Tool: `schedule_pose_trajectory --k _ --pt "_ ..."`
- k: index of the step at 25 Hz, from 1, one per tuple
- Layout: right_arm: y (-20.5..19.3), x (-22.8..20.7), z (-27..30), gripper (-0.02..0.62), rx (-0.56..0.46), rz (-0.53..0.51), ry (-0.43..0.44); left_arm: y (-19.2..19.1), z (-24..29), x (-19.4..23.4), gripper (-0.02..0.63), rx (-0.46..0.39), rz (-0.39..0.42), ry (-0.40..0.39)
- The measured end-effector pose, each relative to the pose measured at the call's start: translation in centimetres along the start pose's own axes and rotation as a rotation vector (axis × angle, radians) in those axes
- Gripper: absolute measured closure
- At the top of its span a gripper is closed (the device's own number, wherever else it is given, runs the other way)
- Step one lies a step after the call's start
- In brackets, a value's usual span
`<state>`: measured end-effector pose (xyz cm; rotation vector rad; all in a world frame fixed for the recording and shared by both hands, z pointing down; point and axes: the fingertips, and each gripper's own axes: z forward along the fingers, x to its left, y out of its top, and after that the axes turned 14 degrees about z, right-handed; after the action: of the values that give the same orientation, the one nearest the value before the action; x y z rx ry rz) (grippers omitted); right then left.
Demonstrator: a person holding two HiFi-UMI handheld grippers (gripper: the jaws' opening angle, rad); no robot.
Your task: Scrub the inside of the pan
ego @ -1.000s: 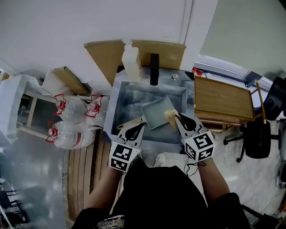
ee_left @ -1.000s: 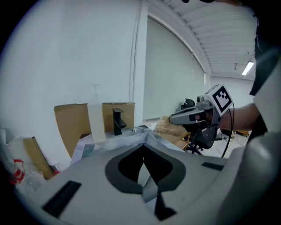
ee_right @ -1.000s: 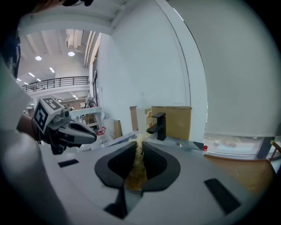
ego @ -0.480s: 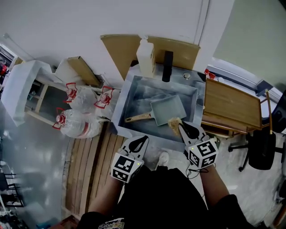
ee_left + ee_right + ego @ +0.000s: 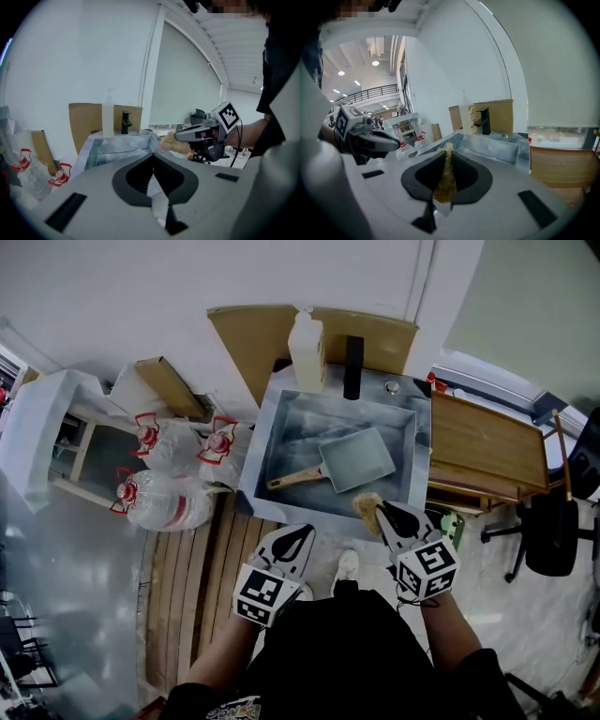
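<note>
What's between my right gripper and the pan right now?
In the head view, only the sponge clamped in the right gripper, poking over the front edge of the sink. Beyond it, a thin bare strip of sink reaches the pan.

readable text: none | shirt print (image 5: 232, 705): cut off, illegible | bottle labels (image 5: 125, 495): too small

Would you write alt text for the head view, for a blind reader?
From above, a person's right gripper clamps a tan sponge at the near edge of a metal sink, where a square pan lies. The left gripper is shut and empty.
</note>
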<state>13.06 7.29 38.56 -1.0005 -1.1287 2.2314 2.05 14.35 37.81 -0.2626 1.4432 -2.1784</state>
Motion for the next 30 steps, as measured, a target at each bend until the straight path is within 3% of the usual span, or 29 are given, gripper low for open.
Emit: schedule_pose_trajectory --k 13,30 --pt "-3.5 7.1 -3.5 0.548 -0.079 0.046 -0.109 -1.9 -6.2 -2.0 0.597 -0.057 0.033 -0.126" --pt "-7.8 14.5 -8.6 0.549 -0.164 0.052 -0.201 -4.7 -12.7 -5.6 0.597 -0.097 0.072 -0.230"
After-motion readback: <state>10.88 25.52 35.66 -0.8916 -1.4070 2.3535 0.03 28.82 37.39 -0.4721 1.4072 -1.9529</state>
